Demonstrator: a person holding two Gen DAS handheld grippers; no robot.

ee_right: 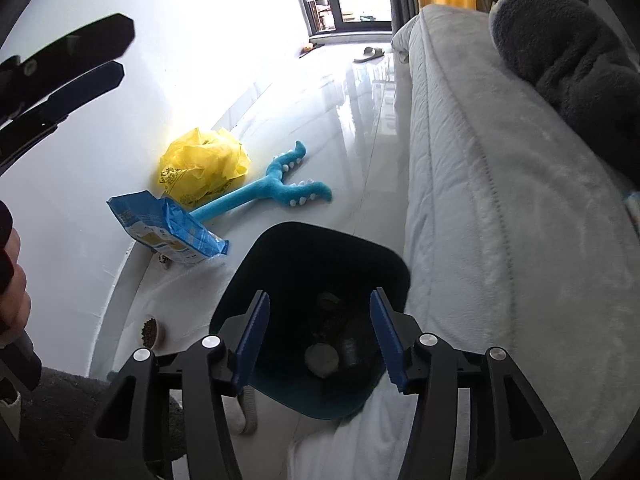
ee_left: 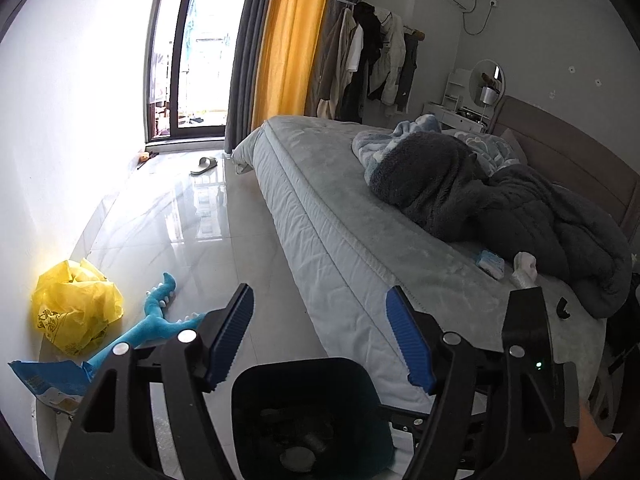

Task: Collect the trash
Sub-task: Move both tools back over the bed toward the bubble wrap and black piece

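Bins: one (ee_right: pixel 320 248), dark, beside the bed (ee_right: pixel 480 200)
Floor trash: one yellow bag (ee_right: pixel 204 166), one blue packet (ee_right: pixel 168 230)
Toys: one (ee_right: pixel 272 188)
Left gripper (ee_left: pixel 320 332): fingers apart, empty
Right gripper (ee_right: pixel 318 340): fingers apart, empty

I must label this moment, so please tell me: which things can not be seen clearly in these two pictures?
- Contents of the dark bin: right wrist view, deep shadow; only a pale round piece shows.
- Blue package: left wrist view, cut by the left tongs' frame; print too small.
- Small white items on the bed: too small to name.
- Bowl: right wrist view, contents too small to identify.
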